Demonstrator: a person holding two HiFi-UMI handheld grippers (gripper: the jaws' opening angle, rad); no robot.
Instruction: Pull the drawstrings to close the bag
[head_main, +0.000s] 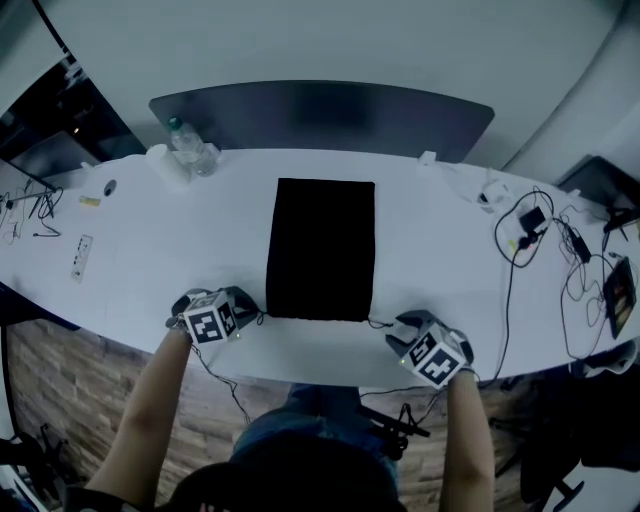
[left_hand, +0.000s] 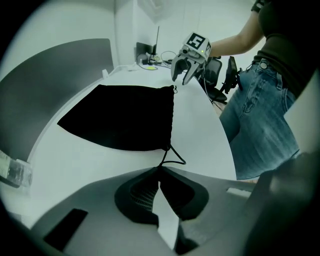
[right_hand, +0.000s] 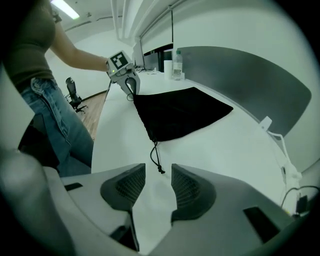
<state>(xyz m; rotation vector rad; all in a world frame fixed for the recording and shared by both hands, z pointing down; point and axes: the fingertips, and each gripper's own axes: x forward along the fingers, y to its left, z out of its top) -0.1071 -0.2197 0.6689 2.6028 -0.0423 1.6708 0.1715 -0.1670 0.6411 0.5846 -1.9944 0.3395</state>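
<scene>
1. We see the bag (head_main: 320, 250), black and rectangular, lying flat in the middle of the white worktop (head_main: 150, 250). Its mouth edge faces the person. That near edge runs the bag's full width with no bunching, so we judge the mouth is not yet drawn shut.

2. At the near left corner the left drawstring (left_hand: 172, 157) leaves the bag as a small slack loop and runs straight into the left hand-held gripper (left_hand: 159, 170). Its jaws are pressed together at the tips on that cord. We take this side's grasp as made, though the cord is not taut.

3. At the near right corner the right drawstring (right_hand: 156, 157) trails loose on the worktop, its knotted end lying just ahead of the right hand-held gripper (right_hand: 158, 175). The jaws stand wide apart and the pads touch nothing, so this cord is not yet caught.

4. What is left, as we judge it, is to:
   - lower the right jaws over the knotted end and clamp it;
   - draw both cords outward, away from the bag, until the mouth gathers.

5. Farther out, a bottle (head_main: 190, 145) stands by the far edge and cables (head_main: 525, 235) lie at the right end. Both are well apart from the bag and clear of the pull.
</scene>
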